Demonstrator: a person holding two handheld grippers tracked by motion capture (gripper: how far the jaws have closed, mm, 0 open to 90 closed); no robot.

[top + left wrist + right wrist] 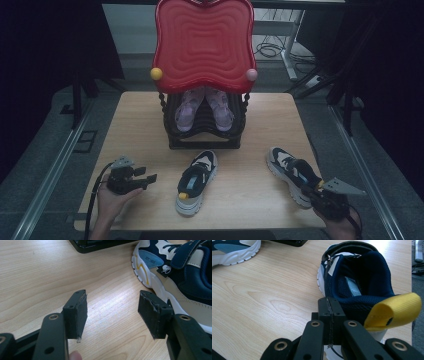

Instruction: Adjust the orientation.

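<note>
**Left jaws open by middle shoe, right jaws closed at heel of right shoe**

Left gripper (145, 179) sits at near-left table edge, held in person's left hand (112, 200). Jaws stand wide apart, nothing between them but bare wood; in left gripper view (112, 312) the pads are clear of everything, with the shoe's white sole just beside the right-hand pad, not touching as far as I can tell.

Navy, cream and white child's sneaker with a strap (196, 182) lies near centre front of the light wooden table (250, 200), toe toward the rack, yellow heel tab toward the person. Same shoe shows at upper right in left gripper view (175, 272).

Black tiered shoe rack (205, 127) stands at the far middle of the table with a pair of lilac sandals (204, 109) on it and a red wavy moulded plastic top panel (203, 42) above.

Matching second navy sneaker (287, 170) lies at the right, well apart from the first. Right gripper (314, 186) is at its heel. Right gripper view (329, 315): jaws pressed together, no gap visible, tips at the heel collar just beside the yellow pull loop (393, 311). Can't tell whether fabric is pinched between the pads or they only rest against the heel.
</note>
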